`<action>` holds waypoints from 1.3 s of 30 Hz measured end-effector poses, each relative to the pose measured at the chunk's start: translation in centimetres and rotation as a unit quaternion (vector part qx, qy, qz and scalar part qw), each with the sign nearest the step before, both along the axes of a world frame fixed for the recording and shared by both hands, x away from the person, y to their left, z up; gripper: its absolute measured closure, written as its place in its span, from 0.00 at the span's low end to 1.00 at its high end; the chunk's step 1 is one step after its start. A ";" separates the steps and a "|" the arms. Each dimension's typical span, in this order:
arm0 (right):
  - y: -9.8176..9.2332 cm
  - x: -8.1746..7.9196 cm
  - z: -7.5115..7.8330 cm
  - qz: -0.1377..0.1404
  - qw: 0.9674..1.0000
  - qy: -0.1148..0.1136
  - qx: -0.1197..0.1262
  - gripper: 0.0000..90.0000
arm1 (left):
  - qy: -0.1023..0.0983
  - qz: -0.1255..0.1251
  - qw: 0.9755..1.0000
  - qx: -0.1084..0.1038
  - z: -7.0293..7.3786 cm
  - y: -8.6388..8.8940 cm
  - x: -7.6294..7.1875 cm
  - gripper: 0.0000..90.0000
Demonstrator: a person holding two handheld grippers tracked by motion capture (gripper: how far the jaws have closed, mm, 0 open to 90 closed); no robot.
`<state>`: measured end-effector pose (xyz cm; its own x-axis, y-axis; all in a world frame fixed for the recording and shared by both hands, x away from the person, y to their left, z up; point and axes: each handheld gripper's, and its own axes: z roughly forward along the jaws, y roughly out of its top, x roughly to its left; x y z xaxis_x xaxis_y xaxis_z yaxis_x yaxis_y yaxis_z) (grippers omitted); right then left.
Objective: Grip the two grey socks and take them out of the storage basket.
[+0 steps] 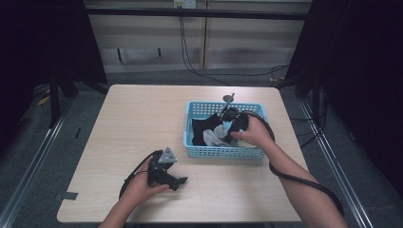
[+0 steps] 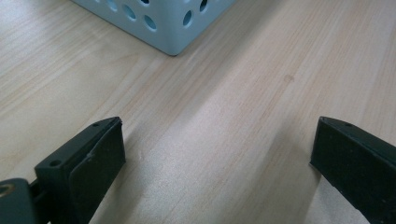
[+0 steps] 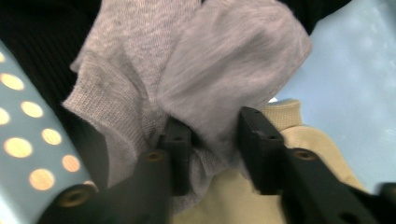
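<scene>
Socks lie bunched in the blue basket (image 1: pixel 223 152) right of the table's (image 1: pixel 133 114) middle, none yet out on the wood. At the near left, the left gripper (image 2: pixel 215 154) rests with jaws wide apart and empty. Inside the basket, the right gripper (image 3: pixel 215 140) has its jaws closed on the grey sock (image 3: pixel 196 79), beside a cream one (image 3: pixel 280 196) and dark cloth (image 1: pixel 202 128), so the removal seems barely begun.
</scene>
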<state>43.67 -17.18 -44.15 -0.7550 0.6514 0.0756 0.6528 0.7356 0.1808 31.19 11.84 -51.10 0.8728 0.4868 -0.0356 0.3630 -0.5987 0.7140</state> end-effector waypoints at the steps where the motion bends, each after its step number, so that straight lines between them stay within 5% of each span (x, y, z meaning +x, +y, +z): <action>1: 0.0 -0.1 -0.1 0.005 1.000 0.000 0.000 0.89 | 0.000 0.000 1.000 0.000 0.0 0.0 0.0 0.03; 7: -0.5 0.1 1.4 0.007 1.000 -0.008 0.001 0.99 | -0.001 -0.001 1.000 0.000 0.0 0.0 0.0 0.03; 15: -1.1 -0.3 2.4 0.007 1.000 -0.005 0.000 0.98 | -0.001 -0.001 1.000 0.001 0.0 0.0 0.0 0.03; 17: -1.3 -0.3 2.1 -0.003 1.000 0.012 0.013 0.88 | 0.000 -0.001 1.000 0.000 0.0 0.0 0.0 0.03; 21: -1.2 -0.3 1.3 -0.011 1.000 0.008 0.020 0.70 | 0.000 -0.001 1.000 0.000 0.0 0.0 0.0 0.03; 25: -0.8 -0.2 0.4 -0.008 1.000 0.013 0.017 0.67 | 0.000 0.000 1.000 0.000 0.0 0.0 0.0 0.03; 28: -0.6 -0.2 -0.1 -0.007 1.000 0.020 0.019 0.71 | 0.000 -0.001 1.000 0.000 0.0 0.0 0.0 0.03; 31: -0.1 -0.5 -0.8 0.008 0.999 0.028 0.014 0.90 | 0.000 -0.001 1.000 0.001 0.0 0.0 0.0 0.03; 39: -0.5 -0.5 0.9 0.013 1.000 0.021 0.014 0.94 | 0.000 -0.001 1.000 0.000 0.0 0.0 0.0 0.03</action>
<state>43.20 -17.71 -43.27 -0.7671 0.6293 0.1251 0.6414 0.7473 0.1738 31.20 11.85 -51.10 0.8733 0.4859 -0.0361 0.3626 -0.5986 0.7143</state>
